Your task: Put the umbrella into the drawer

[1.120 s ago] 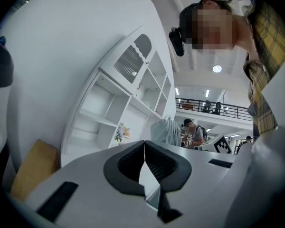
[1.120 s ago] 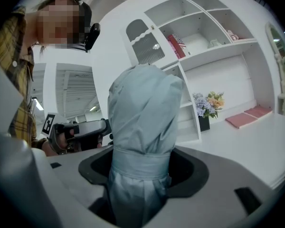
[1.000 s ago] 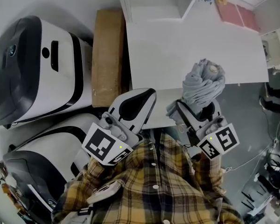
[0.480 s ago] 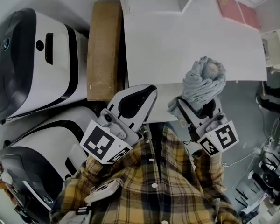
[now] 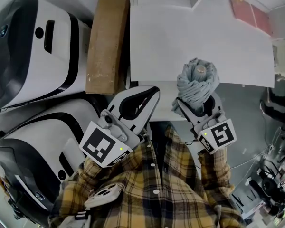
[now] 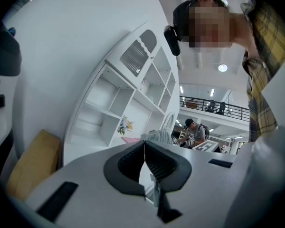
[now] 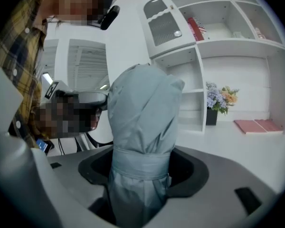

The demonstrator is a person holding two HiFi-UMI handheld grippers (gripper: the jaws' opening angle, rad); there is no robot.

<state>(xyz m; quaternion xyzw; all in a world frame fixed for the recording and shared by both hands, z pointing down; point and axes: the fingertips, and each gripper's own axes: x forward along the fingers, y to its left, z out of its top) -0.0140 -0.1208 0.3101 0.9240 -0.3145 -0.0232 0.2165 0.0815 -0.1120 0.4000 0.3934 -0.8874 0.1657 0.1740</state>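
The right gripper (image 5: 197, 109) has its jaws clamped on the strapped middle of the folded grey umbrella (image 5: 195, 80), upright at the white desk (image 5: 180, 42) edge, ready for carrying to the drawer, which no view clearly shows. The left gripper (image 5: 149, 95) has its jaws pressed together on nothing, probably free to open it.

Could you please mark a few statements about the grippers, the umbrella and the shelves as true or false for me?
1. The right gripper is shut on the umbrella. True.
2. The left gripper has its jaws wide apart. False: they are together, with nothing between them.
3. The umbrella is opened out. False: it is folded, with its strap wrapped round it.
4. Flowers stand on the white shelf unit. True.
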